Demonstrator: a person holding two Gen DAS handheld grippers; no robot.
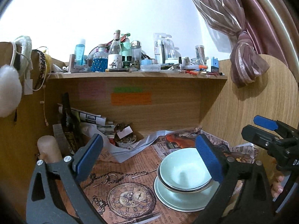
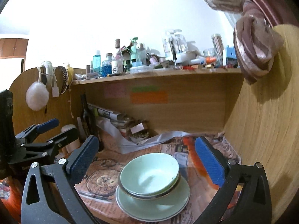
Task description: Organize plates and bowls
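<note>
- Wooden bench (image 1: 104,168) in a desk alcove, covered with vintage-print newspaper (image 1: 134,160) showing a pocket-watch drawing (image 1: 130,198); white wall behind.
- left claw (image 1: 149,158): jaws spread wide, nothing between the blue pads, touching nothing. Bowls show through the gap on the right-hand side.
- right claw (image 2: 147,160): also wide apart, empty; bowl stack sits low between its two fingers but clear of both pads.
- Each claw shows in the other's view: right one at the right edge of the left wrist view, with fingertips of a hand (image 1: 277,185) on its handle; left one at the left edge of the right wrist view.
- Pale green bowls (image 2: 149,175), stacked, at least two with silver rims, upright, on top of a pale green plate (image 2: 173,201). Whether more plates lie under it, cannot tell. Stack rests on the newspaper near the bench's front edge, right of the watch print.
- Further back: cream candle (image 1: 48,147) at left, dark bottle (image 1: 68,123), folded papers (image 1: 87,117), small white bowl of odds and ends (image 1: 125,141), loose grey-white paper strip (image 1: 142,141).
- Back panel carries pink, green and orange sticky notes (image 1: 130,98).
- Shelf (image 1: 138,74) above, crowded with bottles and jars, including a blue bead jar (image 1: 100,60).
- White pom-pom (image 1: 8,91) hangs at left; knotted mauve curtain (image 1: 246,63) at right.
</note>
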